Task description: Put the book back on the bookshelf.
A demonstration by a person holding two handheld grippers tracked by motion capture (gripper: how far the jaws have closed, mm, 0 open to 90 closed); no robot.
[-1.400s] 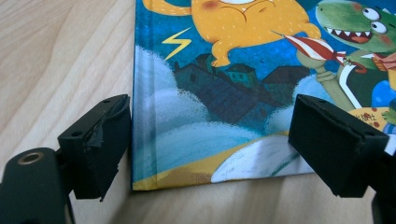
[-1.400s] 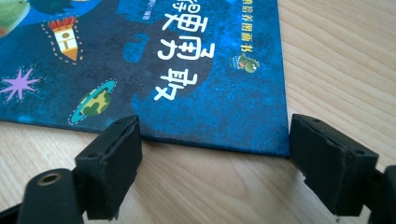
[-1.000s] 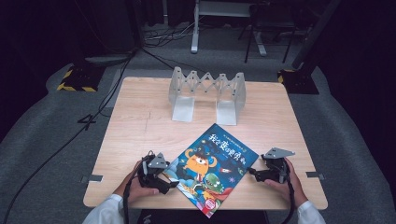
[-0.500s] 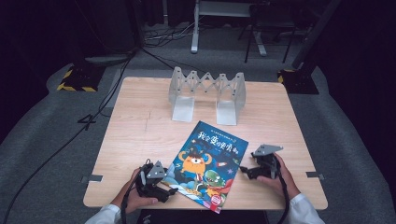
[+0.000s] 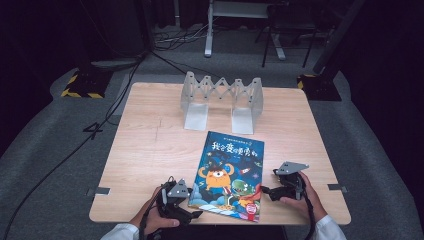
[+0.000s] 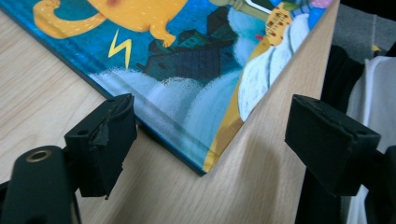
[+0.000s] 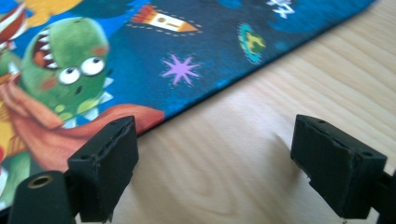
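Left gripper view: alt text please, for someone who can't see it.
A picture book with a blue cartoon cover lies flat on a light wooden table, its near corner pointing between the open black jaws of the left gripper. One jaw sits right by the book's edge; the other stands apart near the table's edge.

Left gripper (image 6: 212, 154) jaws stand wide apart, low over the wooden table (image 6: 42, 98), nothing pinched. Picture book (image 6: 187, 65) lies flat, its near corner pointing between the 2 jaws, left jaw just beside its edge. Table edge runs close by the right jaw; white sleeve (image 6: 373, 93) beyond.
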